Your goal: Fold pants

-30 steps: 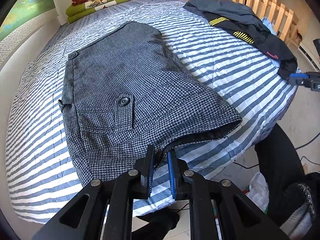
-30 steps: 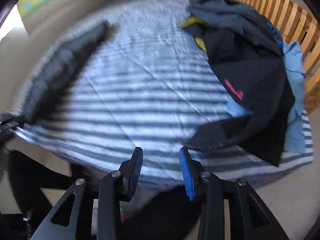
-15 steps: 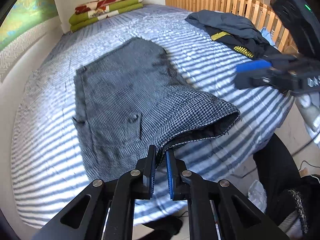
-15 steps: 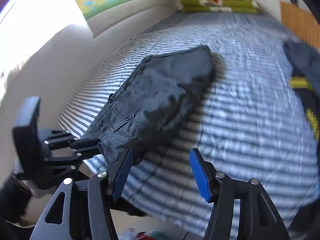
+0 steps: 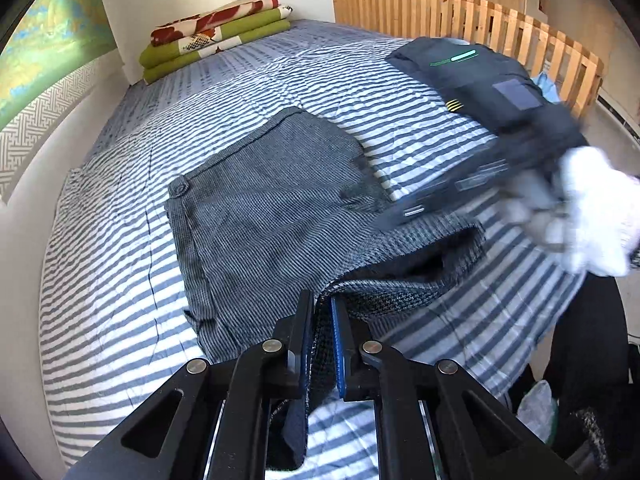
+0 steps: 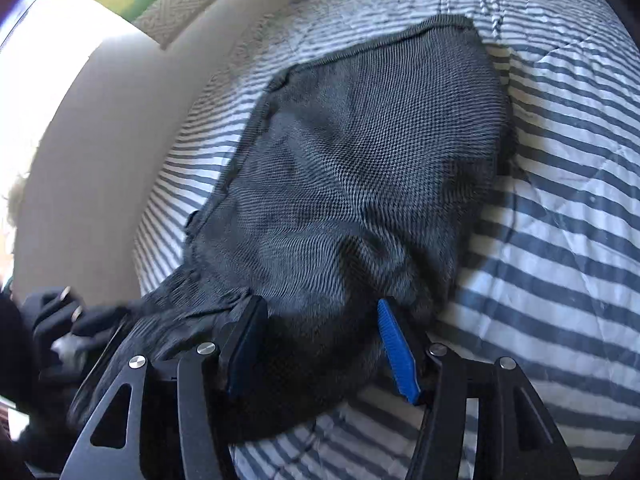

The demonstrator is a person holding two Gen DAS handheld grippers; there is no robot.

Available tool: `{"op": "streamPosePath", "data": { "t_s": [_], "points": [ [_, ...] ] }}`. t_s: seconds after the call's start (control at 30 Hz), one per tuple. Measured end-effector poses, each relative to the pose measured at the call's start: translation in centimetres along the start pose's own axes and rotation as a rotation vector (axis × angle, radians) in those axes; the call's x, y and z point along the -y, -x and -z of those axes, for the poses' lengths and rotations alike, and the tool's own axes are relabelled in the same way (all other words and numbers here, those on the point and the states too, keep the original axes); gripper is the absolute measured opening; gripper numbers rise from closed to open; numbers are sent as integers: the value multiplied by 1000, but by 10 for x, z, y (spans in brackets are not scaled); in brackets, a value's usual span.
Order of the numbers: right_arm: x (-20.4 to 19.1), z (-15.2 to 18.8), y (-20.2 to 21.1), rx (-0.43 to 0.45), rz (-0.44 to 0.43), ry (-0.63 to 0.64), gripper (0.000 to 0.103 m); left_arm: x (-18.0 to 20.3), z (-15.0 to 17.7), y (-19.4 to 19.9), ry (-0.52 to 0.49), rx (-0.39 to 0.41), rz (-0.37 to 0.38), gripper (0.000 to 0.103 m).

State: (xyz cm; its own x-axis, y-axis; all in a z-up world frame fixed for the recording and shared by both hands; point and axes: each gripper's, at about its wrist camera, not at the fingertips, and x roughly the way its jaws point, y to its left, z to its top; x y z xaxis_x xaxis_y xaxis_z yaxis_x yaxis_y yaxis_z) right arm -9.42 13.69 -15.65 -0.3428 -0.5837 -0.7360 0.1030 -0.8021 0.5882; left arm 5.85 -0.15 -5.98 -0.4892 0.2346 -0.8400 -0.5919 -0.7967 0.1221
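Note:
Grey houndstooth pants (image 5: 260, 208) lie on the striped bed (image 5: 120, 240), waistband to the left. My left gripper (image 5: 322, 320) is shut on the near corner of the leg hem and holds it up off the sheet, so the leg opening gapes. A white-gloved hand (image 5: 592, 216) brings my right gripper (image 5: 404, 212), blurred, over the hem's far end. In the right wrist view the right gripper (image 6: 322, 344) has its jaws wide, with the bunched pants (image 6: 360, 152) lying between the pads. One blue pad (image 6: 398, 352) still shows bare. The left gripper (image 6: 60, 312) is a dark blur at lower left.
Folded green and red blankets (image 5: 216, 36) lie at the head of the bed. A dark jacket with yellow stripes (image 5: 454, 105) lies at the far right, by a wooden slatted rail (image 5: 440, 16). A wall (image 6: 100, 140) runs along the far side. A dark-clothed leg (image 5: 580, 340) stands at the near edge.
My right gripper swung from the dark jacket across the bed to the pants' hem and its jaws widened. The left gripper lifted the hem corner and pulled back a little.

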Motion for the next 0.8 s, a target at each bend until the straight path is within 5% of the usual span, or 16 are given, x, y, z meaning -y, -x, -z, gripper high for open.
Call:
{"op": "streamPosePath", "data": {
  "t_s": [0.13, 0.23, 0.4, 0.57, 0.63, 0.67, 0.7, 0.73, 0.8],
  "points": [
    [-34, 23, 56, 112, 6, 229, 60, -3, -6, -8, -15, -9, 7, 9],
    [-67, 33, 71, 124, -15, 422, 76, -7, -8, -12, -2, -21, 22, 9],
    [-114, 45, 43, 61, 34, 684, 85, -14, -11, -15, 27, -27, 27, 9],
    [-120, 37, 8, 32, 101, 756, 85, -15, -9, -15, 27, -32, 48, 9],
    [-119, 33, 0, 27, 115, 741, 74, -15, -9, -14, 27, -35, 59, 9],
    [-117, 30, -5, 0, 107, 721, 44, -17, -8, -13, 30, -41, 63, 12],
    [-114, 28, -6, -19, 95, 707, 28, -21, -7, -13, 39, -51, 72, 14],
    [-114, 26, -3, -13, 76, 692, 27, -28, -6, -10, 65, -63, 99, 18],
    [-114, 22, 8, 6, 38, 681, 20, -49, -2, 6, 127, -26, 130, 44]
  ]
}}
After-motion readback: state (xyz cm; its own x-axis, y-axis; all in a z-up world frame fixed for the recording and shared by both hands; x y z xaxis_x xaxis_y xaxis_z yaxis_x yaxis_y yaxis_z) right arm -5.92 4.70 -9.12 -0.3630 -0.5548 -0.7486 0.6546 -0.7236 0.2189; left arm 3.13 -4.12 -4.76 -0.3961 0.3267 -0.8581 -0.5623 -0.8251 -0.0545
